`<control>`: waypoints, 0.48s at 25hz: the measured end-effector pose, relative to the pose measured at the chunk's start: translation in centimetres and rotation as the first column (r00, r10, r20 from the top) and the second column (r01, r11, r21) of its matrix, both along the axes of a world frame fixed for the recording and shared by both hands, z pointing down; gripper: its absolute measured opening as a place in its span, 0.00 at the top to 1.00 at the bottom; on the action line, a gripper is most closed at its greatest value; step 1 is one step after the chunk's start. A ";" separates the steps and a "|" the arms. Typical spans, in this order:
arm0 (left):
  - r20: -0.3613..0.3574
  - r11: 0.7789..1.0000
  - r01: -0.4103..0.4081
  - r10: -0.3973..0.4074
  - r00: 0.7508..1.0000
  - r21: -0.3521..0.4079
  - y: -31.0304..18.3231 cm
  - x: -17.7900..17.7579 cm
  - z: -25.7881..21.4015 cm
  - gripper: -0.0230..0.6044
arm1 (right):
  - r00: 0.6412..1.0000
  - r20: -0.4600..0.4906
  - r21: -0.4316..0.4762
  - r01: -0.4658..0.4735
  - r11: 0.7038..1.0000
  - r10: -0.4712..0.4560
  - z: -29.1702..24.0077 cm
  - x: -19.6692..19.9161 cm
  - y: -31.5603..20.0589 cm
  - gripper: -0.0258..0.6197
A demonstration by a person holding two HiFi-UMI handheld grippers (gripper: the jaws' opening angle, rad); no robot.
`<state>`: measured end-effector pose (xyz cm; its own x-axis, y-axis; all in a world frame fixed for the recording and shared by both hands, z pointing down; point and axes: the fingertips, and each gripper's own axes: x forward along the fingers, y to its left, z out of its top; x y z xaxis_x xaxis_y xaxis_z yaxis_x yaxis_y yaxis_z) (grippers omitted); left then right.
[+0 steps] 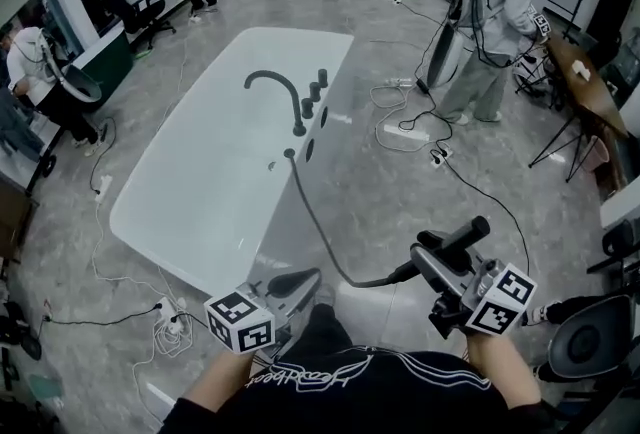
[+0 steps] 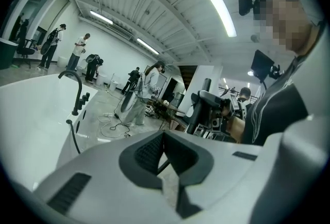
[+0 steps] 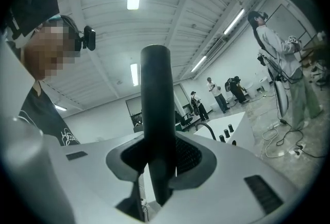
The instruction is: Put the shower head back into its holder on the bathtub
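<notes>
Transport step: right gripper [image 1: 436, 256] jaws clamp the shower head [image 1: 463, 233], left gripper [image 1: 303, 281] jaws sit closed and empty; the next move requires carrying it to the bathtub [image 1: 250, 42] holder.

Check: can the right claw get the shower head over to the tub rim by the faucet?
Likely yes: the right claw grips the shower head, and only its slack hose lies between it and the bathtub rim.

On right rim of white rectangular bathtub [image 1: 200, 192]: black arched faucet [image 1: 280, 87], three black knobs [image 1: 316, 92] just behind. From same rim, before faucet, black hose [image 1: 315, 227] out to black shower head [image 1: 455, 240], off near right corner, between right gripper [image 1: 432, 267] jaws.
</notes>
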<state>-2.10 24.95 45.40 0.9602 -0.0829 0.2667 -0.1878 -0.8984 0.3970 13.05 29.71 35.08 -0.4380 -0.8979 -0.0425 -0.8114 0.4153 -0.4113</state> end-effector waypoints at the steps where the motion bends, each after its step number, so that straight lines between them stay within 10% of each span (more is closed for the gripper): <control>1: 0.013 1.000 -0.007 0.007 1.000 0.004 -1.1 0.3 0.3 0.96 | 1.000 0.009 0.001 -0.001 1.000 0.001 0.0 0.3 -1.2 0.79; 12: 0.166 0.994 -0.108 0.111 0.980 -0.028 -14.3 3.3 4.4 0.95 | 0.986 0.160 0.019 -0.055 0.998 0.051 -2.8 5.0 -14.9 0.79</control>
<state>1.22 10.66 49.84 0.9050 0.0271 0.4245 -0.1534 -0.9100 0.3851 18.03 14.80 32.23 -0.3755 -0.9178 -0.1291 -0.7573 0.3841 -0.5281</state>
